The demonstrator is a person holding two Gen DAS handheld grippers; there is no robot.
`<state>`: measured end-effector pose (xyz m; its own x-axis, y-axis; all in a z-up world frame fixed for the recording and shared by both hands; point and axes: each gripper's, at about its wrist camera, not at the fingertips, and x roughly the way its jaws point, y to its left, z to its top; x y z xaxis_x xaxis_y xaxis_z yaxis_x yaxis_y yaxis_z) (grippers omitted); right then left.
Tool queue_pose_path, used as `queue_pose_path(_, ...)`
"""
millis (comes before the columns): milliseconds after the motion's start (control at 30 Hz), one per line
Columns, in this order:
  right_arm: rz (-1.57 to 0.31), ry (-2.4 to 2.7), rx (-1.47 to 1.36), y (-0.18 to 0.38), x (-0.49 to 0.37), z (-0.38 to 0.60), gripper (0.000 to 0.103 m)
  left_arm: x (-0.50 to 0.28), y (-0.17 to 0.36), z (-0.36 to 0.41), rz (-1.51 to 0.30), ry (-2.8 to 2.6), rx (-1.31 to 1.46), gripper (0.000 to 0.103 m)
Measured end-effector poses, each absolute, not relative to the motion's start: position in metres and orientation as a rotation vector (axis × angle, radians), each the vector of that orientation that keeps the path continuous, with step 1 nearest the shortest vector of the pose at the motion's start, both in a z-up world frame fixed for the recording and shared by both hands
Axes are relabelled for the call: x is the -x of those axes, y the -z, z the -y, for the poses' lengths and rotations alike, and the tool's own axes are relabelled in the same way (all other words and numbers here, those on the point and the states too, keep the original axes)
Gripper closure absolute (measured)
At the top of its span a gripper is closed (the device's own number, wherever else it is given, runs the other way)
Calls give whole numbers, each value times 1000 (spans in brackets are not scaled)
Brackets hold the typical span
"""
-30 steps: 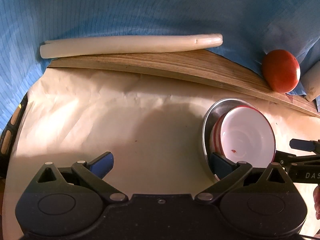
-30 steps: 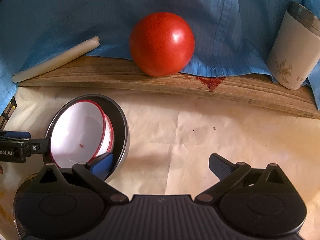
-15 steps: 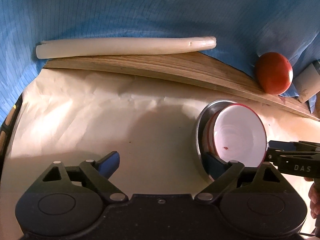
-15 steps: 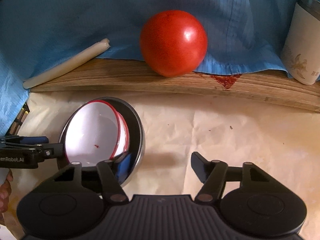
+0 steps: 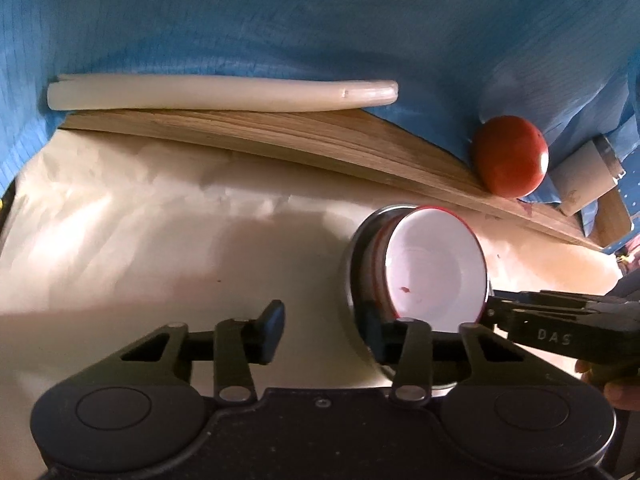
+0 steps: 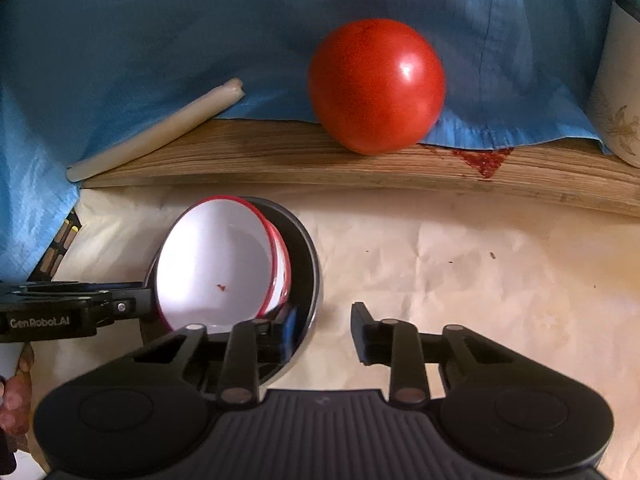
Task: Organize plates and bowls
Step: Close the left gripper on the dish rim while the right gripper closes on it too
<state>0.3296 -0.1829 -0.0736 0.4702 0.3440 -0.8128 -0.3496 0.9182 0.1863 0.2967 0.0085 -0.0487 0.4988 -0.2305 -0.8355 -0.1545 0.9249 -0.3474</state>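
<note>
A white bowl with a red rim (image 5: pixel 436 276) (image 6: pixel 216 264) sits tilted inside a steel bowl (image 5: pixel 349 264) (image 6: pixel 310 264) on beige paper. My left gripper (image 5: pixel 324 332) straddles the steel bowl's left wall, with its right finger inside and its left finger (image 5: pixel 274 328) outside, apart from the wall. Its jaws are closing. My right gripper (image 6: pixel 324 334) straddles the opposite wall, its left finger inside and its right finger (image 6: pixel 360 332) outside with a gap. Its jaws are closing too. Each gripper shows at the edge of the other's view (image 5: pixel 560 328) (image 6: pixel 60 312).
A wooden board (image 6: pixel 360 164) runs along the back under a blue cloth (image 6: pixel 160 32). On it are a red tomato (image 6: pixel 376 84) (image 5: pixel 510 156), a long white stick (image 5: pixel 220 94) and a white cup (image 6: pixel 618 92). A hand (image 6: pixel 16 392) shows at the lower left.
Both grippers' jaws have narrowed around the steel bowl's walls. Each view has tilted a little, so the bowls sit nearer the middle of the frames.
</note>
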Motion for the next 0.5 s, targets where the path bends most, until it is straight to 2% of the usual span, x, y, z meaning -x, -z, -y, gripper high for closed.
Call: queue_pose_path(500, -1015, -423, -32, 76, -333, 188, 74, -308, 57, -9, -1117, -18, 482, 61)
